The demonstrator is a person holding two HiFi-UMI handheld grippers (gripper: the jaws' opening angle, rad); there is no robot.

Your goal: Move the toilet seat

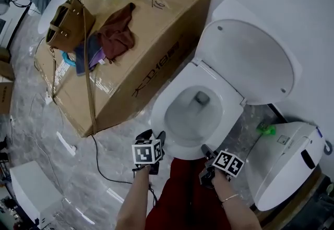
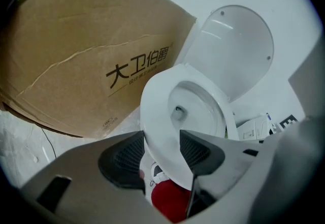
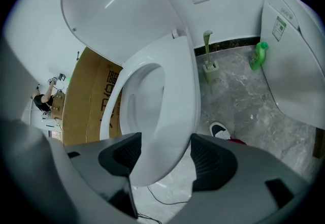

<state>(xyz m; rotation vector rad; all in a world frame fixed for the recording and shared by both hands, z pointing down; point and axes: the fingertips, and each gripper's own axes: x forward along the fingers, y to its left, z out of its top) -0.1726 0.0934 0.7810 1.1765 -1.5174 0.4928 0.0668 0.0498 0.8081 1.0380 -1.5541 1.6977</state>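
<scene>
Head view: the left gripper (image 1: 155, 136) and right gripper (image 1: 207, 150) clamp their fingers on the front rim of the toilet seat (image 1: 163, 106), tipped slightly off the bowl (image 1: 195, 111) (lid (image 1: 255, 59) already up), where raising both sides evenly seems wisest.

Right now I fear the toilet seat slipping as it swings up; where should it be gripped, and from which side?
Grip the toilet seat at its front rim, from the front, either side of centre: the ring is thin and flat there, and it pivots at the back by the raised lid. The left gripper and right gripper hold it so.
</scene>
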